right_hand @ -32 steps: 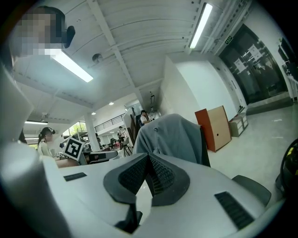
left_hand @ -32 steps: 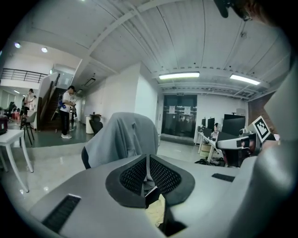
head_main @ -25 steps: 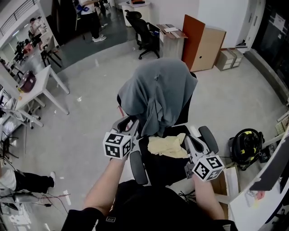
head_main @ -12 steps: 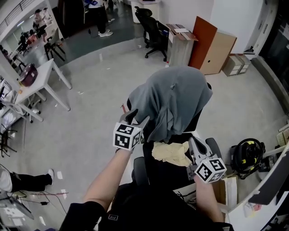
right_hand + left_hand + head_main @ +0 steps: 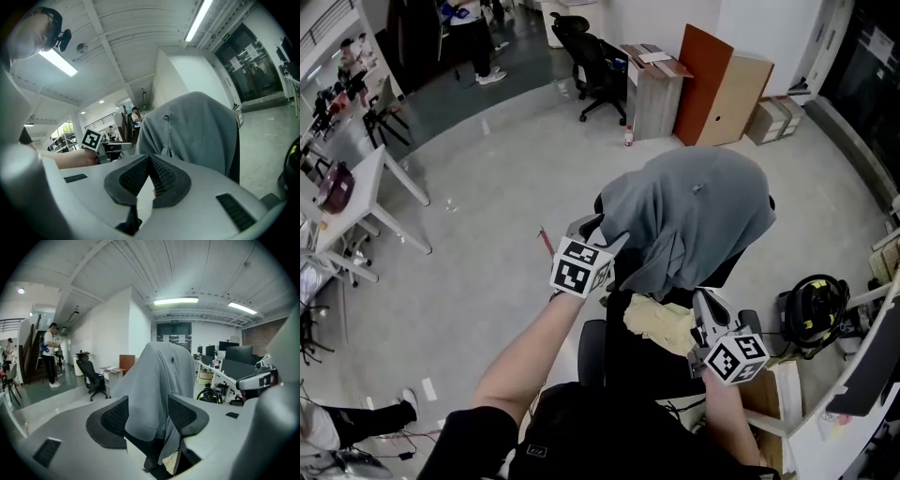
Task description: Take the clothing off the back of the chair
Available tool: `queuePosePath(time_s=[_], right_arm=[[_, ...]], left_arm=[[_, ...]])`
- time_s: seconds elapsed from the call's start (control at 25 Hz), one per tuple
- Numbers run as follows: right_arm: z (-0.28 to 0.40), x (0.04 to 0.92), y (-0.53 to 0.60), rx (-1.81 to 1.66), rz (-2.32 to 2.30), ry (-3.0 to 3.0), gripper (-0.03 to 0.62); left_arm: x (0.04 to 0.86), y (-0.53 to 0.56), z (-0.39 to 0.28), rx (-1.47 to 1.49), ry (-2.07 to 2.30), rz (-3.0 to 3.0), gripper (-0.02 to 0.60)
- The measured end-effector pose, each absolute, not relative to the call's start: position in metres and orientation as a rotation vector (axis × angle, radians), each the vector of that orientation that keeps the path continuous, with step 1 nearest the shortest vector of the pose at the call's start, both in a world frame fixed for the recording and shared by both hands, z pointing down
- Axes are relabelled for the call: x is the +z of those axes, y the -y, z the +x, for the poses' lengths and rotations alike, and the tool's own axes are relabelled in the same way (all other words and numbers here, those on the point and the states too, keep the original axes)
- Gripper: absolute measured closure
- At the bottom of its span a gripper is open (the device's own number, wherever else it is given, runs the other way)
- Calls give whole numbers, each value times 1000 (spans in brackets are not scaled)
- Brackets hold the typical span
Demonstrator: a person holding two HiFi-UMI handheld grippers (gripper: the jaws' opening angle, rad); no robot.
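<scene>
A grey garment (image 5: 694,220) hangs draped over the back of a black office chair (image 5: 628,366), covering the backrest. My left gripper (image 5: 598,232) is at the garment's left edge with its jaws apart. They have just been opening and the pads press on nothing. In the left gripper view the garment (image 5: 154,380) shows through the gap of that gripper (image 5: 147,413). My right gripper (image 5: 705,305) is shut and empty, low at the chair's right side. In the right gripper view it (image 5: 150,161) faces the garment (image 5: 197,126).
A yellow cloth (image 5: 661,323) lies on the chair seat. A black and yellow helmet (image 5: 814,300) sits on the floor at the right beside a white desk (image 5: 797,412). Further back stand a second office chair (image 5: 591,56), a wooden cabinet (image 5: 722,89) and a white table (image 5: 366,178).
Both grippers have moved forward toward the chair. The left one came up to the garment's left edge and its jaws spread. The right one stayed shut.
</scene>
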State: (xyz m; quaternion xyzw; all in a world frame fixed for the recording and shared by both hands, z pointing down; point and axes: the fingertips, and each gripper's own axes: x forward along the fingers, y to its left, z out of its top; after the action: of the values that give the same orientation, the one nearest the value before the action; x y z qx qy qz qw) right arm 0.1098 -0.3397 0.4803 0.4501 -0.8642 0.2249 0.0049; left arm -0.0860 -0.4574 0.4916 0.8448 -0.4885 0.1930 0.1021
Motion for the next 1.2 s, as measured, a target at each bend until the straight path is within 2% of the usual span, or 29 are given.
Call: queuePosePath(time_s=[0.44,0.48,0.72,0.76,0.84,0.96,1.2], right_arm=[[165,500,368,698,1627,2495,579],[173,502,374,678,1643,2473,579],[219,504,422,539,1725,2370,572],[225,503,431,524,1735,2357,552],[238,506,449,506,1753,2324,441],[261,515,481,510,1800,2258,360],[304,520,538,496,1899,2145,338]], left_arm=[[513,529,-19,612,1233,2627,318],[515,530,-17,617,1233,2629,333],[526,533,-11,609,1221,2627,544],[525,532,-9,602,1213,2631,558],[525,531,-7,594,1202,2641,565],[525,531,-5,577,1203,2645,566],[526,518,5,528,1162,2644,569]])
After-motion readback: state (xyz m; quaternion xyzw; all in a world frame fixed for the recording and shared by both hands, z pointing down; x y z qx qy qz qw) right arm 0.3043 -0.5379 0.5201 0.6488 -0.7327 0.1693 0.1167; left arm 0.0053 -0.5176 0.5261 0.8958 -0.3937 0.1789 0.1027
